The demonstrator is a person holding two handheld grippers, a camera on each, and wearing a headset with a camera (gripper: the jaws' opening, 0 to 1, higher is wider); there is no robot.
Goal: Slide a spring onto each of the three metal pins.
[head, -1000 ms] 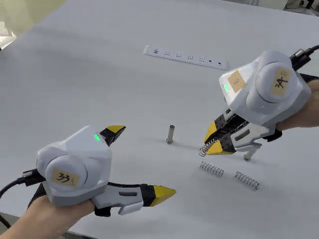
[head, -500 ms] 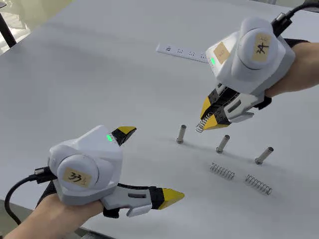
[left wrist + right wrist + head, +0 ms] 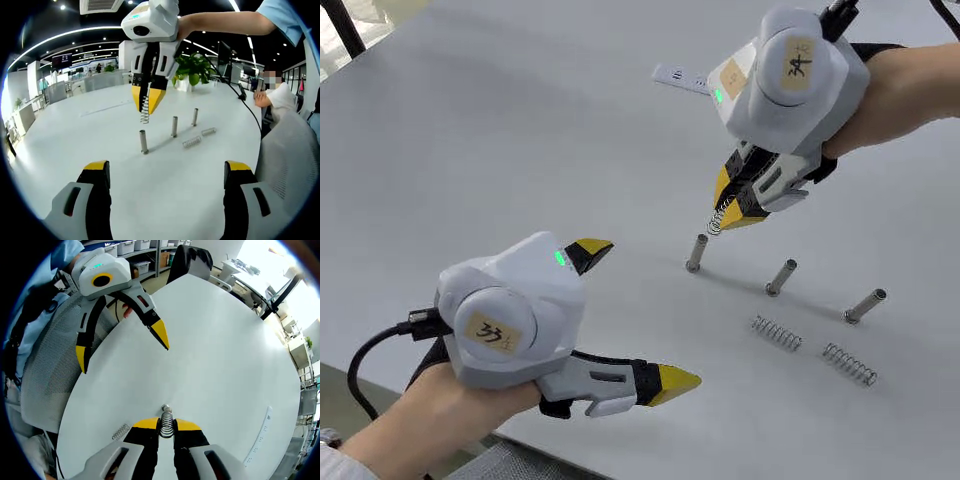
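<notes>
Lower left in the head view, the left tool (image 3: pixel 640 312) is hovering wide open, gripping nothing. Upper right, the right tool (image 3: pixel 730 212) is pinching a thin coiled steel spring (image 3: pixel 718 222) just above the leftmost short metal pin (image 3: pixel 697 253). Gripped only at its top, the coil could sway, snag the pin's rim and buckle. The left gripper view is showing their gap side-on; the right gripper view is sighting down the coil.

Three metal pins (image 3: pixel 696 253) (image 3: pixel 780 277) (image 3: pixel 864 305). Three springs (image 3: pixel 776 333): one spring (image 3: pixel 718 222) aloft centre-right, two lying lower right. One power strip (image 3: pixel 680 78).
</notes>
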